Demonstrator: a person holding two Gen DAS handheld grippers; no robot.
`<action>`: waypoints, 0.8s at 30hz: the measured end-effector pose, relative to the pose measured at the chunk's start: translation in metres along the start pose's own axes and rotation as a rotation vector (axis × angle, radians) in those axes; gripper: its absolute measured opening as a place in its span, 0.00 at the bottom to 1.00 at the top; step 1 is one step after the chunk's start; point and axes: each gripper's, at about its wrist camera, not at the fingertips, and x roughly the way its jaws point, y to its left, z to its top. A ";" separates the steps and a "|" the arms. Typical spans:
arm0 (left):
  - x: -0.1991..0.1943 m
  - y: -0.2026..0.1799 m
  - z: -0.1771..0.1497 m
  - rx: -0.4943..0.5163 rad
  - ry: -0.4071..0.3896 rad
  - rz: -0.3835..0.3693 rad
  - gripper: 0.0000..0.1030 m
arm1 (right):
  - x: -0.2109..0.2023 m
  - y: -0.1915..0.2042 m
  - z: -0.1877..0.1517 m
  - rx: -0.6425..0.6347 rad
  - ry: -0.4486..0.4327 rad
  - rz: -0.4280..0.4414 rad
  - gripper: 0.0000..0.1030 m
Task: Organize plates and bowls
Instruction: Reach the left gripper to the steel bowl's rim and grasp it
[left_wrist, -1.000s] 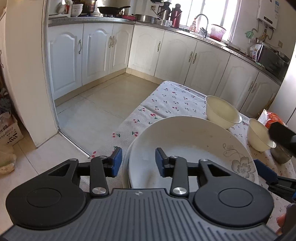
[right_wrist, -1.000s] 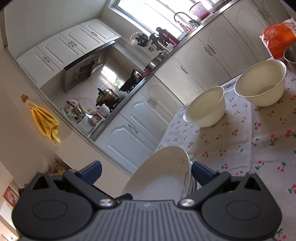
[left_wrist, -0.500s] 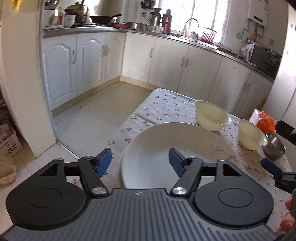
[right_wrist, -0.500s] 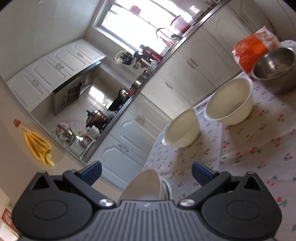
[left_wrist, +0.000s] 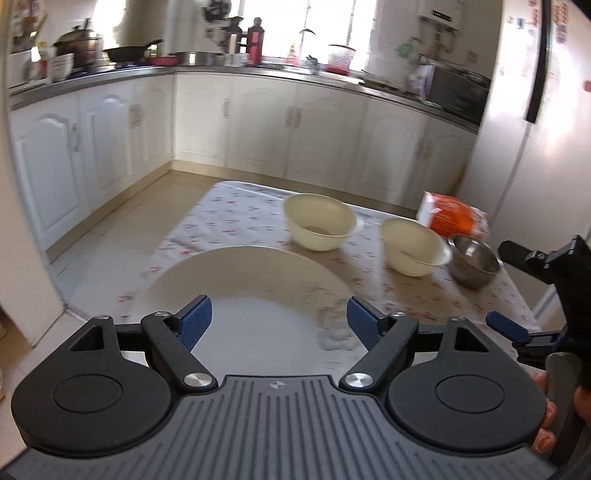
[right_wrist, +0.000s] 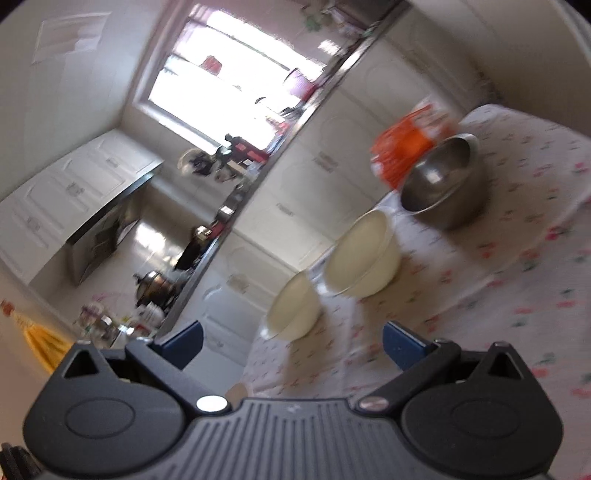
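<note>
Letting go of the plate

Opening wide, the left claw (left_wrist: 275, 319) frees the plate (left_wrist: 243, 280), which now lies flat on the counter (left_wrist: 229, 214). Two cream bowls (left_wrist: 319, 221) and a steel bowl (left_wrist: 474, 264) wait further right; the right claw (right_wrist: 291, 341) stands spread, empty.

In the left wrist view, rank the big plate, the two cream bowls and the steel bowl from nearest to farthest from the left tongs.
1. Big plate: directly under the opening left tongs, not gripped.
2. Left cream bowl: beyond the plate, mid-table.
3. Right cream bowl: further right; too close to call against the left one.
4. Steel bowl: farthest right, touching the right cream bowl's side.
</note>
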 end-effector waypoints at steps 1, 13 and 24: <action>0.002 -0.004 0.000 0.008 0.003 -0.007 0.97 | -0.005 -0.004 0.003 0.004 -0.017 -0.011 1.00; 0.046 -0.070 0.028 0.077 0.062 -0.142 0.99 | -0.024 -0.039 0.056 0.037 -0.119 -0.143 0.98; 0.110 -0.159 0.059 0.199 0.011 -0.293 0.84 | 0.004 -0.081 0.091 0.026 -0.118 -0.170 0.83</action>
